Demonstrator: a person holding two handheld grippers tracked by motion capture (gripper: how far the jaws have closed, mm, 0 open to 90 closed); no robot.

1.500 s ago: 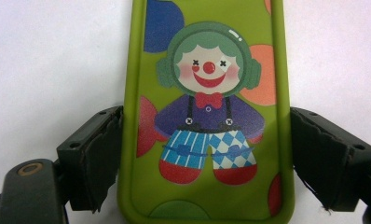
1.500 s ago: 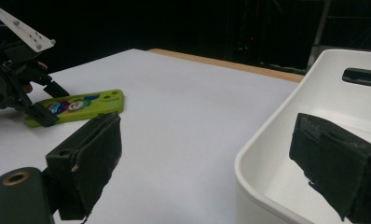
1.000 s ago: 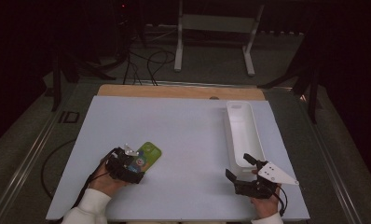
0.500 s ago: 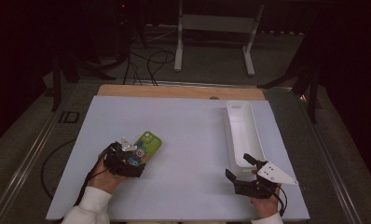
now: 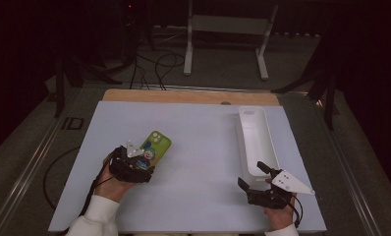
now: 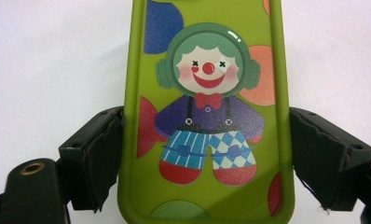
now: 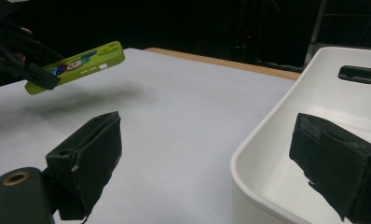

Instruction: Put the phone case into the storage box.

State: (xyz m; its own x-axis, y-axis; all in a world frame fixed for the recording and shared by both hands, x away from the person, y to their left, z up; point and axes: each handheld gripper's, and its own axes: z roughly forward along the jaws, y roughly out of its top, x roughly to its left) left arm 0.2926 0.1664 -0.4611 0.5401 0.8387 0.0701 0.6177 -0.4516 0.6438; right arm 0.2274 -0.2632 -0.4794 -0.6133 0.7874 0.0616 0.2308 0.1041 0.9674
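Phone [image 5: 153,146] clamped in left claw [image 5: 134,160] above white tabletop [image 5: 198,147]; right claw [image 5: 255,179] spread wide, dark room.

The phone case [image 6: 207,116] is lime green, printed with a clown: green hair, white face, red nose and bow tie, purple shirt, blue striped and checked trousers, red shoes, among blue, orange and red spots. The tray [image 5: 256,142] is plain white, the table mat [image 5: 193,196] pale lavender-white, its far edge light wood.

The phone [image 5: 154,146] sits at 9 o'clock above the table [image 5: 203,132], between the left gripper's [image 5: 134,164] jaws. The tray [image 5: 256,140] lies at 3 o'clock, the right gripper [image 5: 252,178] at 5 o'clock.
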